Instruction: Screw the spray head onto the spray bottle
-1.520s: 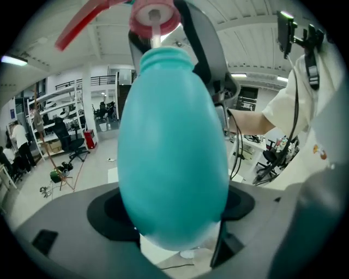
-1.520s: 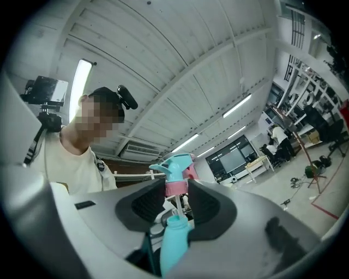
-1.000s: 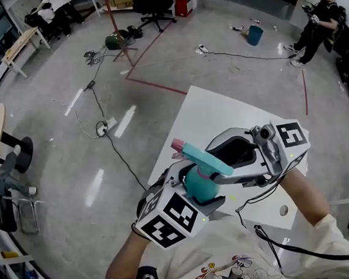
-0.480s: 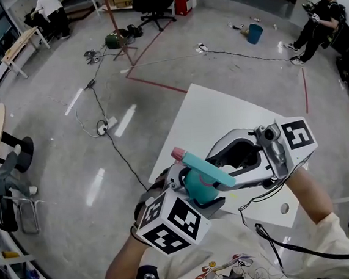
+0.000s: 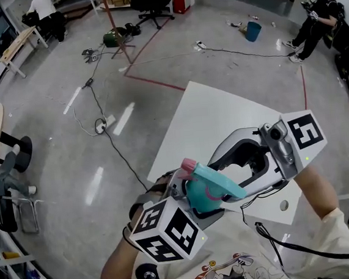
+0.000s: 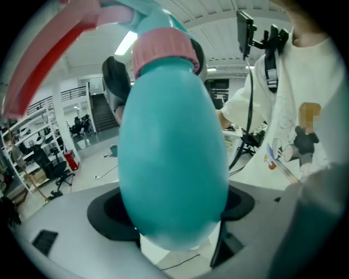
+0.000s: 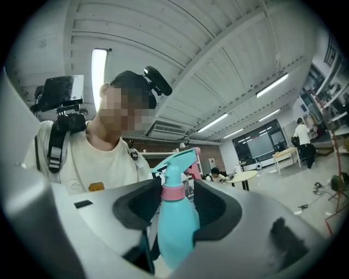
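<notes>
Close to the chest, the left hand-held gripper (image 5: 197,210) clamps the belly of the teal spray bottle (image 6: 173,163). The right hand-held gripper (image 7: 175,204) flanks the pink collar (image 7: 173,192) under the spray head (image 5: 214,180), its jaws opening. Since a second ago, both have drifted nearer the person, above the white tabletop (image 5: 221,113).

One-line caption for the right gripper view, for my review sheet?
Right tongs opening around the pink collar of the teal spray bottle, spray head on top.
</notes>
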`<state>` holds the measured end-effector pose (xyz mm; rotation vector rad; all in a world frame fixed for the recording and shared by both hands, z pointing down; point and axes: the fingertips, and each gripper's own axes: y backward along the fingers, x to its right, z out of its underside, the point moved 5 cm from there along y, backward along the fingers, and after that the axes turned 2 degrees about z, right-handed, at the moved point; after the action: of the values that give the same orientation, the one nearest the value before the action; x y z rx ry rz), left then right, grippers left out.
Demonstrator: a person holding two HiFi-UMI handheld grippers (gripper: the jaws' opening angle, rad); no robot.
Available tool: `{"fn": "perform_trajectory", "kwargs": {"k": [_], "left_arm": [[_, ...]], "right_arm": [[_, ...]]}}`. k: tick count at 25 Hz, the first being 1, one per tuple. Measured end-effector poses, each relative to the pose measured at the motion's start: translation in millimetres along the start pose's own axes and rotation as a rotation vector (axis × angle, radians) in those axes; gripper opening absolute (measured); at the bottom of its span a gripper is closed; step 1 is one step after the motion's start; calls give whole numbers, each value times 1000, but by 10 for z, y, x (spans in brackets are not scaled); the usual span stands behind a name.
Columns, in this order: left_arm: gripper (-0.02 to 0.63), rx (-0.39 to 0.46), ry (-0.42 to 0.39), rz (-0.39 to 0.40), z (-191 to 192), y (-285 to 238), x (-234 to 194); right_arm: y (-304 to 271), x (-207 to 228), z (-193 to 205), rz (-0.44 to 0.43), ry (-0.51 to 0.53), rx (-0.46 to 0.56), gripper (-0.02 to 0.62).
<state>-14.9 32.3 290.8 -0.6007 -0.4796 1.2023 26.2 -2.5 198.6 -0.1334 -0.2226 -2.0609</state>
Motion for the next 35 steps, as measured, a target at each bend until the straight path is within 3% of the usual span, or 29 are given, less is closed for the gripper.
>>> {"fn": "perform_trajectory", "kwargs": {"k": [11, 18, 22, 27, 32, 35], "left_arm": [[428, 7, -272, 219, 50, -8, 335], [428, -17, -322, 312, -14, -58, 407], [428, -1, -306, 345, -33, -58, 420], [428, 60, -216, 389, -32, -13, 389], [428, 0, -124, 341, 100, -70, 350], [428, -20, -51, 270, 132, -106, 246]], "right_arm": [[-146, -267, 46, -323, -68, -198, 177], [-152, -355, 65, -424, -106, -251, 175], [-184, -357, 62, -407, -86, -224, 154], [-200, -292, 16, -327, -27, -190, 137], [-187, -236, 120, -231, 25, -258, 135], [-141, -144, 138, -158, 29, -294, 135]]}}
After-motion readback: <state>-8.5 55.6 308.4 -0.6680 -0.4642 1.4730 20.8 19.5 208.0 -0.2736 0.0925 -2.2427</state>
